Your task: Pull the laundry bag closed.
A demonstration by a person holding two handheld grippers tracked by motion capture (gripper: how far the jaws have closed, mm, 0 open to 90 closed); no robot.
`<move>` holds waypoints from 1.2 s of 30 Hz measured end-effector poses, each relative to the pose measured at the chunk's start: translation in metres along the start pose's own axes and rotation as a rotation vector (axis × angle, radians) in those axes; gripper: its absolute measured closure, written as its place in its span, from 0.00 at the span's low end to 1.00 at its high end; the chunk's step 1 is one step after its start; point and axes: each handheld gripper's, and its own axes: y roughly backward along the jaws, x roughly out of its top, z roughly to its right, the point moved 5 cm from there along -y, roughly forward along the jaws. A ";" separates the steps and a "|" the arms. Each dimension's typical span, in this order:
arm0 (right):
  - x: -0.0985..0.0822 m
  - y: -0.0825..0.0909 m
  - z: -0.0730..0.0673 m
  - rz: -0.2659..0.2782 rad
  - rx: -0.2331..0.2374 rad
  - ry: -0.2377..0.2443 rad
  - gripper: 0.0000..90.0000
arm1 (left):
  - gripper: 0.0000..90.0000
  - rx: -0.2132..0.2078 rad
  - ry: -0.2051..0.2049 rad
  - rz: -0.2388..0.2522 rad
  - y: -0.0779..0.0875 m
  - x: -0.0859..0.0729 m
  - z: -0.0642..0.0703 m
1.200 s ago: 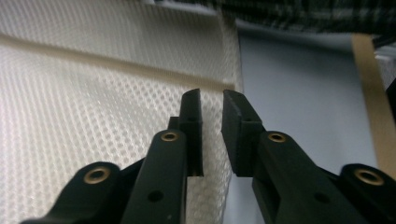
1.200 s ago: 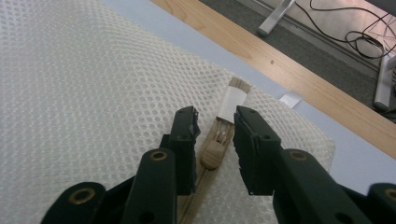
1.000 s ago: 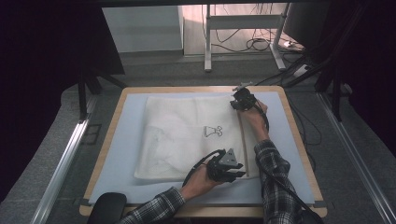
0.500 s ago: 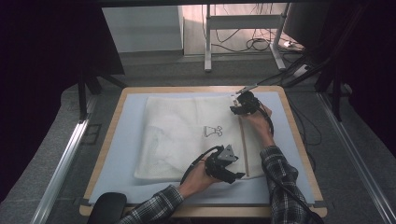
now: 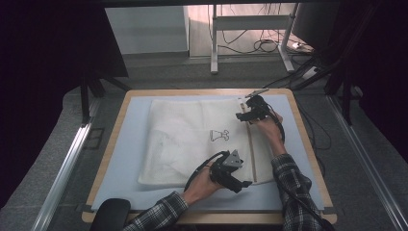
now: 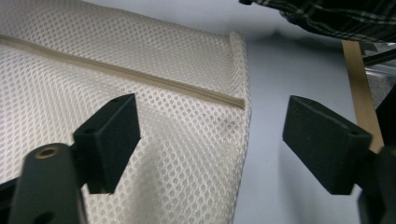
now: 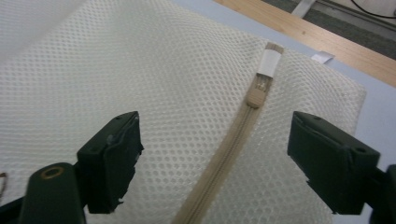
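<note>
Jaws of both the left gripper (image 5: 239, 182) and the right gripper (image 5: 244, 115) have just been opening and are seen wide apart, nothing clamped. A white mesh laundry bag (image 5: 192, 139) is laid flat on the blue mat (image 5: 130, 144), its zipper (image 7: 224, 158) closed, contents hidden; bare mat is left beyond each corner.

Lab/test rig: framed bench (image 5: 308, 159), floor cables (image 5: 262, 45), dark curtains (image 5: 43, 72).

white mesh laundry bag (image 5: 192, 139) | flat on mat | beige zipper (image 7: 224, 158) closed
</note>
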 end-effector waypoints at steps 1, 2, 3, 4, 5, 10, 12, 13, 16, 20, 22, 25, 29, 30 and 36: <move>0.000 0.001 -0.001 -0.001 0.010 -0.006 0.16 | 0.19 0.000 0.000 -0.004 0.001 0.000 0.000; -0.001 0.003 -0.002 -0.004 0.017 -0.011 0.15 | 0.18 -0.001 -0.003 -0.010 0.001 0.000 0.000; -0.002 0.003 -0.004 -0.007 0.025 -0.021 0.14 | 0.16 -0.001 -0.003 -0.010 0.001 0.000 0.000; -0.003 0.004 -0.005 -0.013 0.042 -0.029 0.12 | 0.13 -0.001 -0.008 -0.043 0.001 -0.001 0.001; -0.005 0.004 -0.006 -0.025 0.060 -0.040 0.10 | 0.10 0.005 -0.014 -0.065 0.001 -0.002 0.001; -0.010 0.007 -0.011 -0.043 0.081 -0.052 0.07 | 0.07 0.018 -0.032 -0.076 0.006 -0.004 0.003; -0.011 0.011 -0.013 -0.038 0.080 -0.046 0.07 | 0.07 0.017 -0.026 -0.072 0.008 -0.003 0.003; -0.011 0.013 -0.014 -0.031 0.079 -0.042 0.07 | 0.07 0.014 -0.025 -0.072 0.009 -0.004 0.003; -0.012 0.017 -0.017 -0.018 0.075 -0.036 0.07 | 0.06 0.008 -0.024 -0.071 0.010 -0.005 0.003; -0.014 0.022 -0.021 -0.014 0.077 -0.027 0.05 | 0.04 0.030 -0.038 -0.073 0.012 -0.007 0.002; -0.014 0.025 -0.022 -0.014 0.079 -0.027 0.04 | 0.02 0.031 -0.034 -0.065 0.013 -0.008 0.001; -0.014 0.031 -0.024 -0.002 0.079 -0.021 0.04 | 0.01 0.023 -0.030 -0.056 0.016 -0.008 0.000; -0.015 0.037 -0.027 0.004 0.082 -0.013 0.02 | 0.01 0.031 -0.029 -0.040 0.022 -0.008 -0.002; -0.016 0.038 -0.029 0.001 0.082 -0.009 0.02 | 0.01 0.028 -0.026 -0.035 0.023 -0.009 -0.002; -0.018 0.045 -0.036 0.004 0.077 0.013 0.01 | 0.01 0.029 -0.006 -0.016 0.032 -0.011 -0.005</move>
